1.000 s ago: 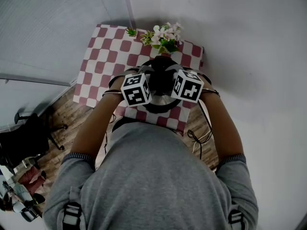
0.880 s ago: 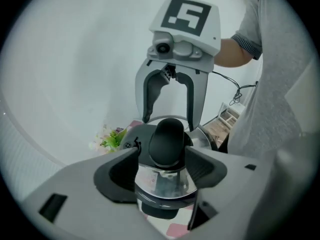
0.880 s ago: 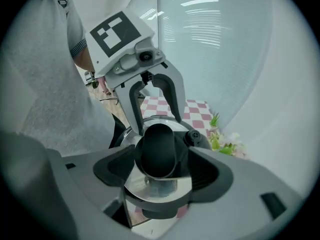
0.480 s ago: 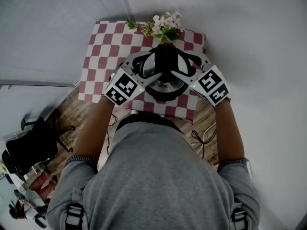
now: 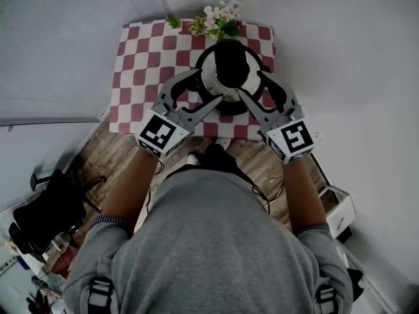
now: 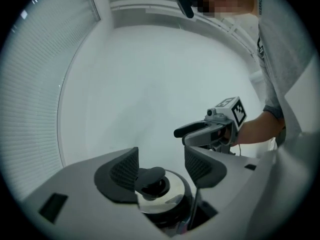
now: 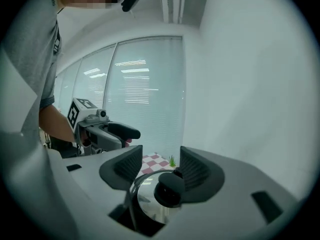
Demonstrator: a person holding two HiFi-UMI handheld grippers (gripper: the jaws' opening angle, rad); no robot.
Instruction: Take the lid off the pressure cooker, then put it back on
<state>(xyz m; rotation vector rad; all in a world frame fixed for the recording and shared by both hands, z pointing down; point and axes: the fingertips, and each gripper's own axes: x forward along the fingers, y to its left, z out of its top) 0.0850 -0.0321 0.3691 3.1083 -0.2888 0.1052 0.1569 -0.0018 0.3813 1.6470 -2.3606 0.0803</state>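
Note:
The pressure cooker (image 5: 211, 78) stands on the checkered table (image 5: 141, 64), its steel lid (image 6: 170, 191) with a black knob (image 6: 150, 179) sitting on it. My left gripper (image 5: 208, 87) reaches in over it from the left and my right gripper (image 5: 251, 84) from the right, both roughly level. In the left gripper view the knob shows between and beyond the open jaws of the left gripper (image 6: 160, 166), apart from the pads. The right gripper (image 7: 160, 166) has just been closing its jaws; the knob (image 7: 170, 189) shows between them, near the right pad, not pressed.
A pot of pink-white flowers (image 5: 219, 17) and a small green plant (image 5: 173, 23) stand at the table's far edge. White walls close in behind and to the right. A black chair (image 5: 46, 205), cables (image 5: 272, 188) and a white box (image 5: 340, 211) are on the floor.
Both grippers have risen from pointing down over the cooker to lying level, their marker cubes swinging apart and back toward the person. The lid stays on the cooker.

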